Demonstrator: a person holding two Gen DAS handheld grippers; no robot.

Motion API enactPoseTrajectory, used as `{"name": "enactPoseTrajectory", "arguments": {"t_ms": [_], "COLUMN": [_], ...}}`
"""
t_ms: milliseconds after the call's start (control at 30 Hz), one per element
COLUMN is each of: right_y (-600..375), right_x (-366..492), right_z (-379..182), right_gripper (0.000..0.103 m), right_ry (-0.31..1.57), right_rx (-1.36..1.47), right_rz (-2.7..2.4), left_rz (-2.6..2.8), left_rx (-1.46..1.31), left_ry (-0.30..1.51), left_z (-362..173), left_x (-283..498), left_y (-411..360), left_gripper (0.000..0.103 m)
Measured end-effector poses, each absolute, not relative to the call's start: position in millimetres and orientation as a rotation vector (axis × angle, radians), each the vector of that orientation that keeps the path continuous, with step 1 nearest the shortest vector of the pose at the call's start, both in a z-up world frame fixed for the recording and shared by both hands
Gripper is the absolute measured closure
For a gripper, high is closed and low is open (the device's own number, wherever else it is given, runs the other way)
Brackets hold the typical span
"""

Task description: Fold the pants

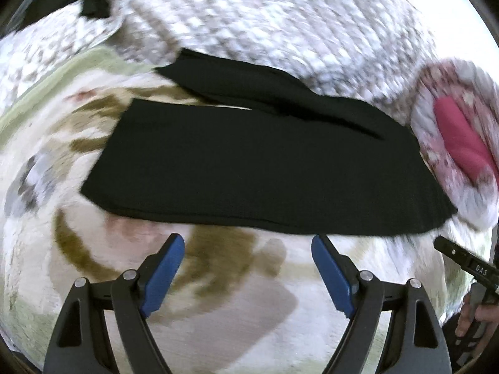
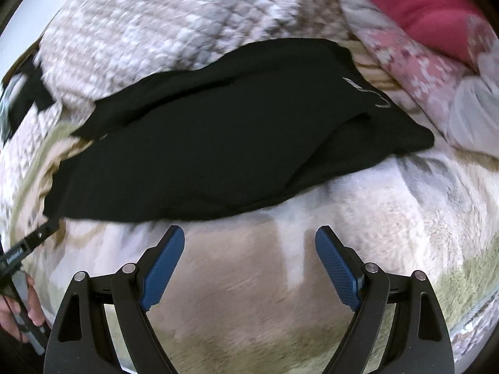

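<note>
Left wrist view, left to right: a patterned bedspread in cream with olive and grey motifs covers the bed; the left gripper hangs above it at 6 o'clock, blue pads spread wide, nothing between them. The black pants lie flat across the centre of the frame, just beyond the fingertips and not touched by them, the two legs running toward 10 o'clock, one partly over the other. A grey-and-white quilted blanket fills the 12 o'clock region behind the pants. At 3 o'clock sits a floral pillow with a pink cushion on it. At 4 o'clock the black body of the right gripper enters, held by a hand.

Right wrist view, left to right: at 8 o'clock a hand holds the left gripper. The pants span the middle, with a small pale logo toward 2 o'clock. The right gripper at 6 o'clock is likewise spread and empty, above bare bedspread. The pink cushion lies at 1 o'clock
</note>
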State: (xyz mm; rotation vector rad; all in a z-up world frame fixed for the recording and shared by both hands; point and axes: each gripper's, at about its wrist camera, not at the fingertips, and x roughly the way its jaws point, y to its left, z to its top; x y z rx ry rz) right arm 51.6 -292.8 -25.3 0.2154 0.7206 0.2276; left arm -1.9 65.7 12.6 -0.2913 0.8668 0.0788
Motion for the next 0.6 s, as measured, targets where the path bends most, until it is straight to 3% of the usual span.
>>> {"name": "enactPoseTrajectory", "arguments": {"t_ms": [333, 600], "right_y": [-313, -336], "right_x": [71, 85], "right_z": [-12, -3], "right_gripper": [0.018, 0.019], "right_ry": [0.647, 0.565], "right_rx": [0.339, 0.441], "right_rz": [0.232, 0.207], "left_rz": [0.15, 0.169], "left_rx": [-0.517, -0.515], "left_ry": [0.85, 0.82], "left_z": [-8, -10], "left_x": [-3, 13], "left_y": [130, 132], "left_gripper": [0.02, 0.024]}}
